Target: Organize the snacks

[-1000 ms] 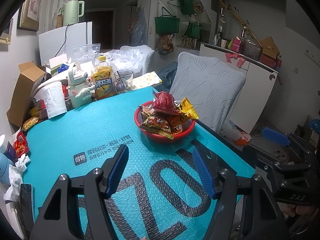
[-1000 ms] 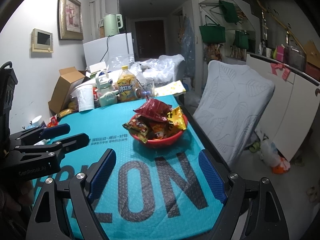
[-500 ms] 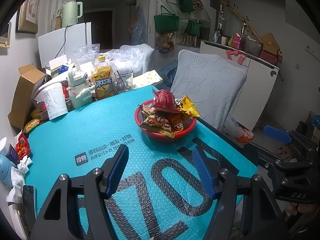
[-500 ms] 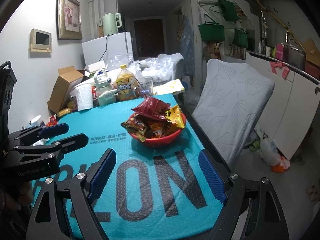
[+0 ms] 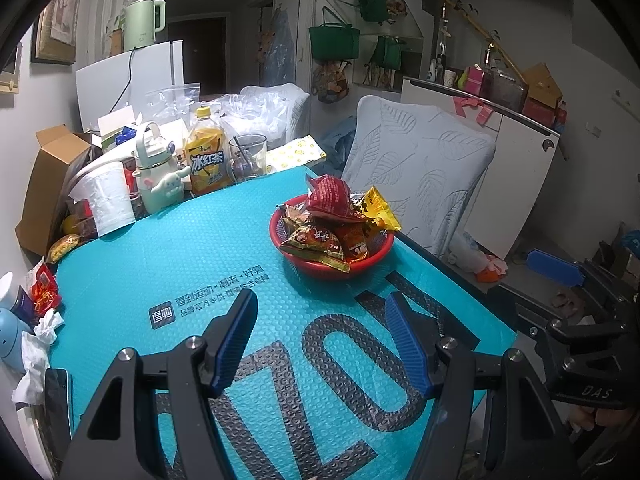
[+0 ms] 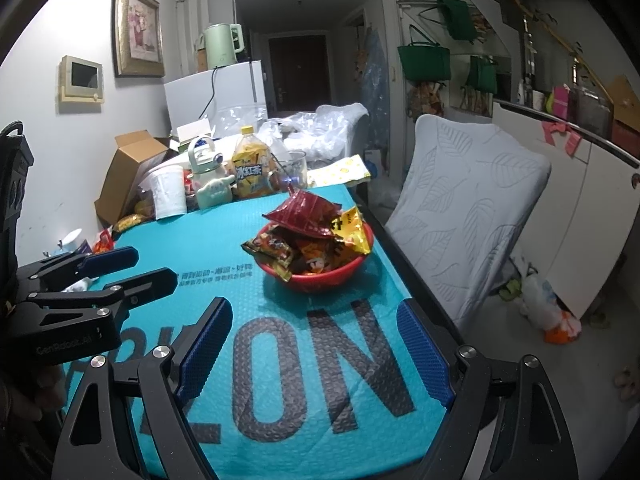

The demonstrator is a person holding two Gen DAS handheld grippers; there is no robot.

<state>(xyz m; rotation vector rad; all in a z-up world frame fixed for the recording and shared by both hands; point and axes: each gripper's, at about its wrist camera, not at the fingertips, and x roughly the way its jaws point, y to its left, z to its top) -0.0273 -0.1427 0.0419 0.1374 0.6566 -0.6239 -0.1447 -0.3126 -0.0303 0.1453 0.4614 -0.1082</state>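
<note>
Cluttered room, teal mat (image 5: 192, 248) over the table. Red basket (image 5: 304, 266) heaped with snack packets (image 5: 330, 198) near the mat's right edge, well ahead of both grippers. Left gripper (image 5: 320, 344) low over the mat, jaws spread, holding nothing. Right gripper (image 6: 314, 354) likewise spread and empty. Yellow tea bottle (image 5: 206, 160) among far clutter.

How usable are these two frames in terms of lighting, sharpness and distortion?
Left wrist view: dim, heavy fisheye vignette, yet the red basket and the print on the teal mat stay sharp. Right wrist view: ceiling-light glare at the top edge, bent walls, a dark hallway, crisp snack packets.
</note>
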